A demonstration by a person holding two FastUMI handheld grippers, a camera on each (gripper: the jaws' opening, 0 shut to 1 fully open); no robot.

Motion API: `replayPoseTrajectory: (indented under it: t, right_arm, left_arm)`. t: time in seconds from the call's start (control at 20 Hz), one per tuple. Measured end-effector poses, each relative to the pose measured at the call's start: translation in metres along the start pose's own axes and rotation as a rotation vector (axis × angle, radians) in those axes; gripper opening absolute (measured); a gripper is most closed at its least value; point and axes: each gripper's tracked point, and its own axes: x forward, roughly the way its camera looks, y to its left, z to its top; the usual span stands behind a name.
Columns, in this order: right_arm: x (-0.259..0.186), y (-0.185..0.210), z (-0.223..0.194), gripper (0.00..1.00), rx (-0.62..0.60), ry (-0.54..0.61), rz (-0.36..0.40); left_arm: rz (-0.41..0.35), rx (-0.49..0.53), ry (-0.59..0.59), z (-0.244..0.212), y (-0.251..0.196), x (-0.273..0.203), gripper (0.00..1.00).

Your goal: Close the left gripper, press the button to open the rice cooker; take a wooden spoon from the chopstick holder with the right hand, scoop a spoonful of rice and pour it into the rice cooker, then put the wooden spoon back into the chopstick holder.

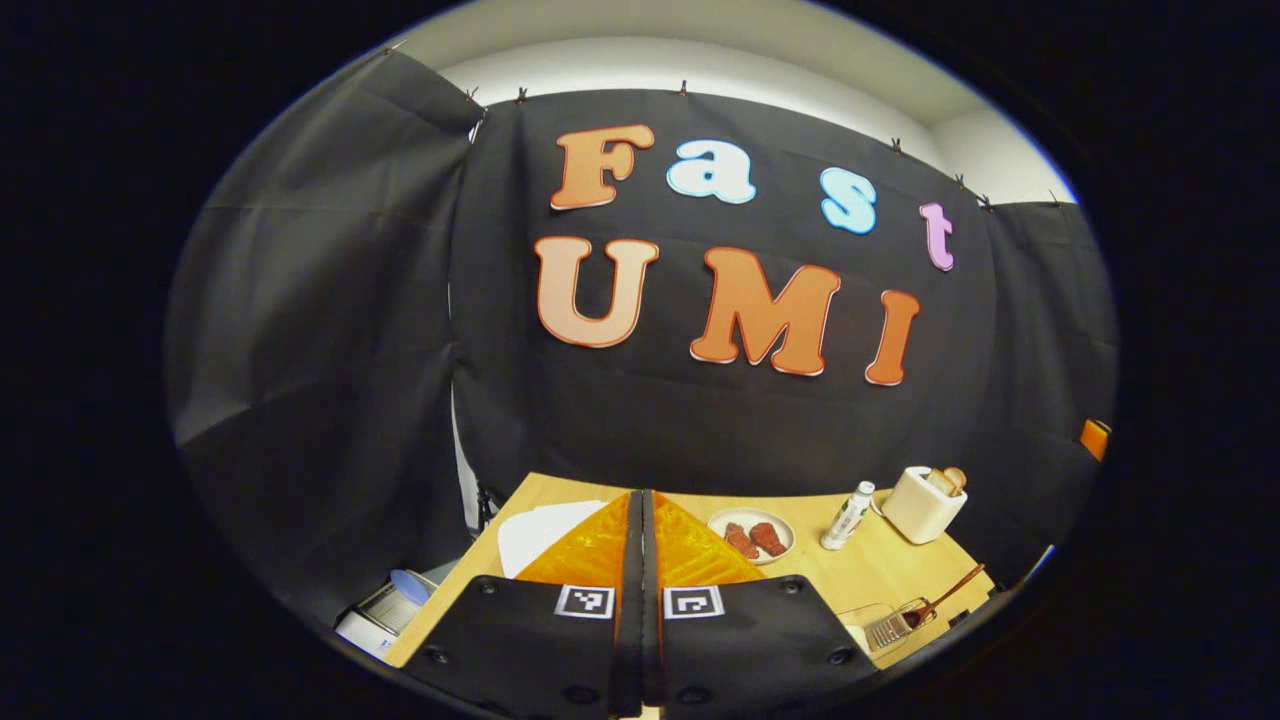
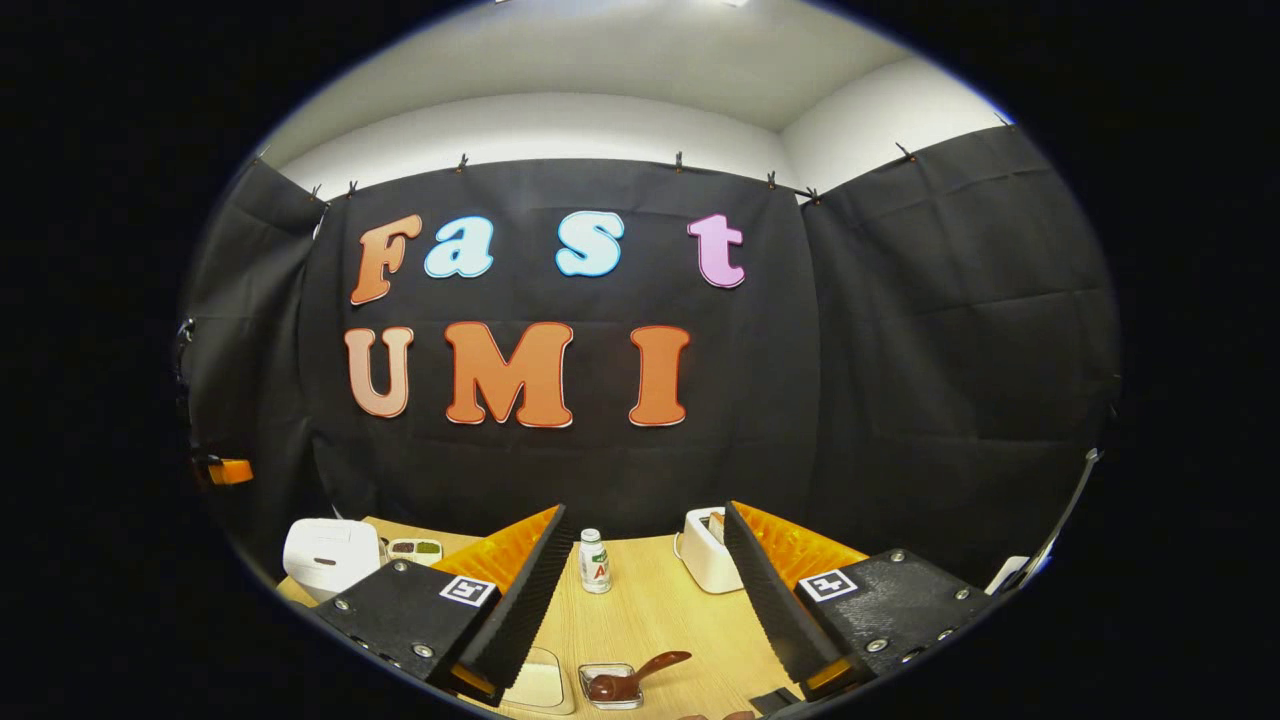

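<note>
One rice cooker point(image 2: 330, 556), one toaster point(image 2: 708, 560), one bottle point(image 2: 595, 562), one wooden spoon point(image 2: 632, 678) and one plate point(image 1: 751, 533) are counted on the bench point(image 2: 650, 620).

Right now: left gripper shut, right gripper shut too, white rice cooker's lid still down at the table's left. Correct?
One error: the right gripper is open; the right gripper view shows its fingers spread wide over the wooden table. The left gripper is shut, and the white rice cooker has its lid down.
</note>
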Motion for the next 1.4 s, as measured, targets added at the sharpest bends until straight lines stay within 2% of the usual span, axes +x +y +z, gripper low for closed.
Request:
replayPoseTrajectory:
  t: [0.25,0.4,0.55,0.75,0.95,1.2,1.4]
  right_arm:
    - [0.005,-0.005,-0.005,0.95,-0.033,0.013,-0.023]
    - [0.006,-0.003,-0.01,0.95,-0.032,0.031,-0.02]
    - [0.006,-0.006,-0.014,0.95,-0.046,0.041,-0.029]
    - [0.006,-0.007,-0.019,0.95,-0.04,0.057,-0.032]
    - [0.005,-0.008,-0.024,0.95,-0.048,0.072,-0.04]
    - [0.003,-0.004,-0.027,0.95,-0.032,0.082,-0.032]
    - [-0.002,-0.004,-0.031,0.95,-0.036,0.086,-0.028]
  left_arm:
    - [-0.037,-0.05,0.125,-0.054,-0.006,0.037,0.04]
    - [-0.022,-0.033,0.191,-0.086,-0.002,0.058,0.04]
    - [-0.037,-0.065,0.254,-0.112,-0.007,0.069,0.05]
    - [-0.012,-0.076,0.32,-0.143,0.003,0.084,0.04]
    - [-0.006,-0.075,0.356,-0.156,0.01,0.085,0.05]
    - [-0.013,0.008,0.405,-0.165,0.007,0.086,0.04]
    - [-0.004,-0.045,0.386,-0.16,0.01,0.085,0.05]
